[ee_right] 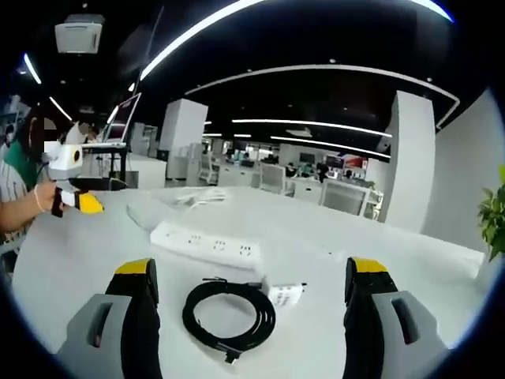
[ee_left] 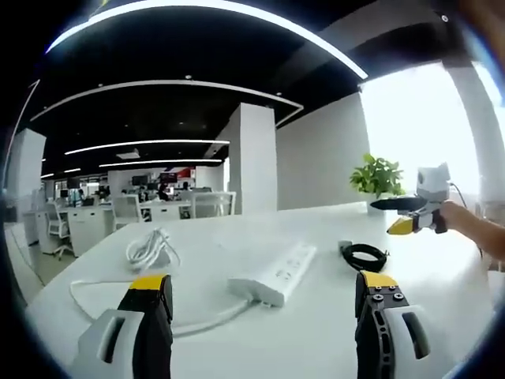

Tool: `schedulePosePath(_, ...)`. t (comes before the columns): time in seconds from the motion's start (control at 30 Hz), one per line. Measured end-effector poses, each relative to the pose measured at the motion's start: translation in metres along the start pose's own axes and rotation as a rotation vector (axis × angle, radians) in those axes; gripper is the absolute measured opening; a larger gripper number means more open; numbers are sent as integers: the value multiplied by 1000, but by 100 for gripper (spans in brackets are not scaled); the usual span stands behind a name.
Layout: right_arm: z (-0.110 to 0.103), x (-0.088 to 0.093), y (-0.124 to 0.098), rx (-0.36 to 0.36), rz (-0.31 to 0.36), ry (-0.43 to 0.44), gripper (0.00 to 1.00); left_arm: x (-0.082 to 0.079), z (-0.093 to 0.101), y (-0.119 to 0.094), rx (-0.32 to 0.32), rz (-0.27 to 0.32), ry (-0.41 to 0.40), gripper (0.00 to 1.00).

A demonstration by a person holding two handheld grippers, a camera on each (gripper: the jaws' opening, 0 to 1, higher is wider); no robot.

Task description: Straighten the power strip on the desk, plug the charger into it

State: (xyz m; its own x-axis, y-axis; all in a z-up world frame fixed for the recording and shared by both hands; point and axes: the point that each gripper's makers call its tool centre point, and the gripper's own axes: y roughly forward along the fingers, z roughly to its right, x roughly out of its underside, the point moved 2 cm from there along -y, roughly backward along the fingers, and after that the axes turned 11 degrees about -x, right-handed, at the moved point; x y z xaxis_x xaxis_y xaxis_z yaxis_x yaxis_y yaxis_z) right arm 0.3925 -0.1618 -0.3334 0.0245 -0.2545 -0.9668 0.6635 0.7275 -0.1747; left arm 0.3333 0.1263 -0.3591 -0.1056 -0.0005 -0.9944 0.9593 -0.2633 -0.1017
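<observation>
The wide white smooth desk (ee_right: 95, 260) carries a long white plastic power strip (ee_right: 207, 245) lying at a slant near its middle, its white cable bundled in loops (ee_left: 150, 251) beside it, a coiled black cable (ee_right: 229, 312) touching a small white charger (ee_right: 286, 294), and a green potted plant (ee_left: 377, 180) at the far edge.

One white power strip (ee_left: 274, 273) is counted ahead of the jaws in the left gripper view, with one white cable bundle (ee_left: 150, 249) beyond the left jaw and one potted plant (ee_left: 377, 180) beyond the right jaw. One coiled black cable (ee_right: 229, 313) and one white charger (ee_right: 286, 294) are counted between the jaws in the right gripper view. Two grippers are counted in all.
</observation>
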Motion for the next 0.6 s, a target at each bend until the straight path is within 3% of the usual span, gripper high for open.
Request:
schedulePosePath(0.27,7,-1,12,-22,13,-7,98,5,-3,10,-19,-8,21,98)
schedulePosePath(0.6,14,-11,38,-87,22,-24,96,1,-7,24,-78,30,17,98)
